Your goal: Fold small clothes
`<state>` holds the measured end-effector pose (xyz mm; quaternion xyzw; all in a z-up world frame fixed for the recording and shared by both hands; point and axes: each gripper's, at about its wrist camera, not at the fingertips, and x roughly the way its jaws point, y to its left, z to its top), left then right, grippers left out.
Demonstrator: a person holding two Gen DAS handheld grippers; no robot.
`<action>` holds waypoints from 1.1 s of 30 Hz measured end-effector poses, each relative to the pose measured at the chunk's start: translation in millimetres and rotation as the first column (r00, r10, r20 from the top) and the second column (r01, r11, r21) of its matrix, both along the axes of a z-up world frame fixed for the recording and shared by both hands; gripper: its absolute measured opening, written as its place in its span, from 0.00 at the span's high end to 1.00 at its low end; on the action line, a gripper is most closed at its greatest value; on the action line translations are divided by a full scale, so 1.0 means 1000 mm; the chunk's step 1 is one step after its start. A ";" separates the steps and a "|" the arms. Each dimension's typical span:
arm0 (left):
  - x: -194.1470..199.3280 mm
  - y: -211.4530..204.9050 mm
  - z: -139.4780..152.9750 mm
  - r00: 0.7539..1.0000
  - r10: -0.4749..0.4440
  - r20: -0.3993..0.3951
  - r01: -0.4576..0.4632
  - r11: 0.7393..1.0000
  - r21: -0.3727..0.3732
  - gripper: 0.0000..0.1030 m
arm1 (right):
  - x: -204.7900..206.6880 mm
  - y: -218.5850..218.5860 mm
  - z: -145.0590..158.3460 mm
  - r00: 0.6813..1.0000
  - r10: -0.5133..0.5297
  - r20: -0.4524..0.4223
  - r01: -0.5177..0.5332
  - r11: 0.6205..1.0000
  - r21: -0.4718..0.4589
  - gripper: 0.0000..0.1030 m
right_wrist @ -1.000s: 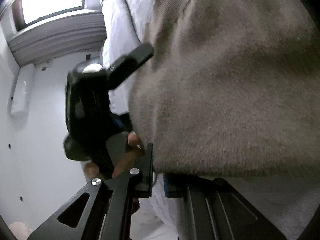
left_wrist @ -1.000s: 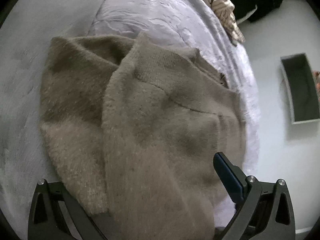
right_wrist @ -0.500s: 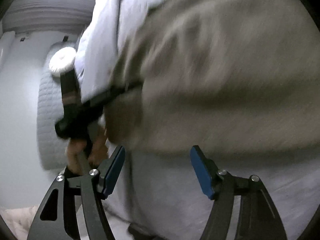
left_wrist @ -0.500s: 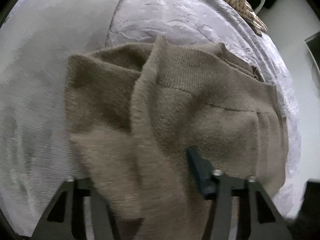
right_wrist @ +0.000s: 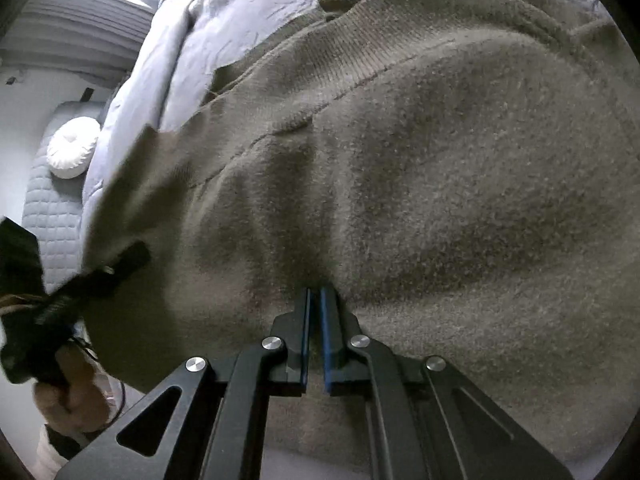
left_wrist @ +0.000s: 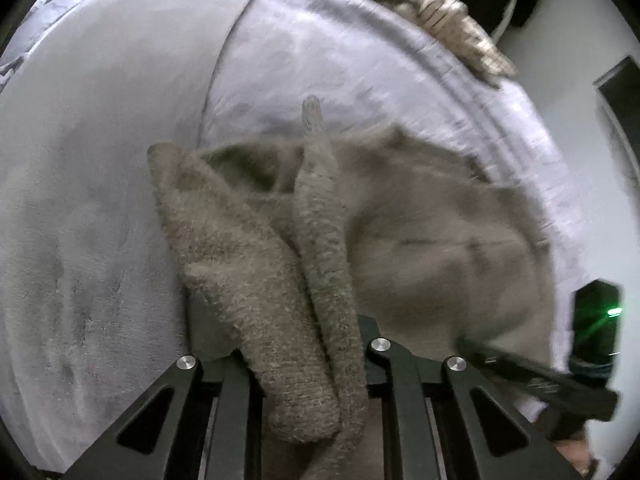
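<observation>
Gripping a bunched fold of the taupe knit sweater (left_wrist: 320, 264) in my left tongs (left_wrist: 308, 364), jaws closing on it; the fabric rises from between them in two thick ridges, and a narrow ribbed strip stands up beyond the tips. The rest of the sweater spreads right of these tongs, blurred, lying on the bed. In the right wrist view the same sweater (right_wrist: 420, 168) fills nearly everything ahead of my right tongs (right_wrist: 315, 320), ribbed band and seam toward the top. Right tongs pinched together on the sweater's near edge, blue pads with only a thin slit between, fabric puckered at the tips. Under the garment: pale lavender bedcover (left_wrist: 100, 200), wrinkled, stretching left and beyond the left tongs. Far beyond them, a striped beige garment (left_wrist: 448, 20) on the bed's edge. Left of the right tongs: my left hand (right_wrist: 68, 396) on its black handle, then a round white cushion (right_wrist: 74, 147) on a quilted grey pad.
</observation>
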<state>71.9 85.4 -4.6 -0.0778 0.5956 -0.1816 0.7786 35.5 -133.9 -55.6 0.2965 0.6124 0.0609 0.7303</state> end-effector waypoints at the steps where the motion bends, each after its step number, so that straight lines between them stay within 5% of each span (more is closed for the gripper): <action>1: 0.000 -0.003 0.008 1.000 -0.007 0.018 0.007 1.000 -0.011 0.83 | -0.002 -0.003 0.001 1.000 0.004 0.005 -0.004 1.000 0.009 0.95; 9: 0.003 -0.068 0.078 0.983 -0.110 0.147 0.123 0.989 -0.077 0.83 | -0.024 -0.046 0.007 0.998 -0.041 0.042 0.037 0.994 0.104 0.95; 15: -0.008 -0.160 0.103 0.940 -0.259 0.221 0.278 0.959 -0.061 0.83 | -0.056 -0.109 0.020 0.981 -0.179 0.077 0.164 0.971 0.173 0.94; 24: -0.048 -0.288 0.049 0.862 -0.481 0.162 0.483 0.875 0.028 0.83 | -0.103 -0.184 -0.006 0.930 -0.367 0.009 0.353 0.900 0.256 0.93; 30: -0.059 -0.307 0.010 0.865 -0.493 0.095 0.485 0.869 0.099 0.82 | -0.114 -0.198 -0.023 0.913 -0.408 -0.017 0.389 0.856 0.340 0.94; 31: -0.060 -0.306 0.014 0.865 -0.491 0.103 0.482 0.870 0.101 0.75 | -0.114 -0.199 -0.024 0.913 -0.408 -0.018 0.389 0.854 0.346 0.94; 33: -0.064 -0.303 0.021 0.863 -0.487 0.132 0.478 0.873 0.092 0.33 | -0.115 -0.202 -0.025 0.914 -0.405 -0.024 0.386 0.852 0.354 0.93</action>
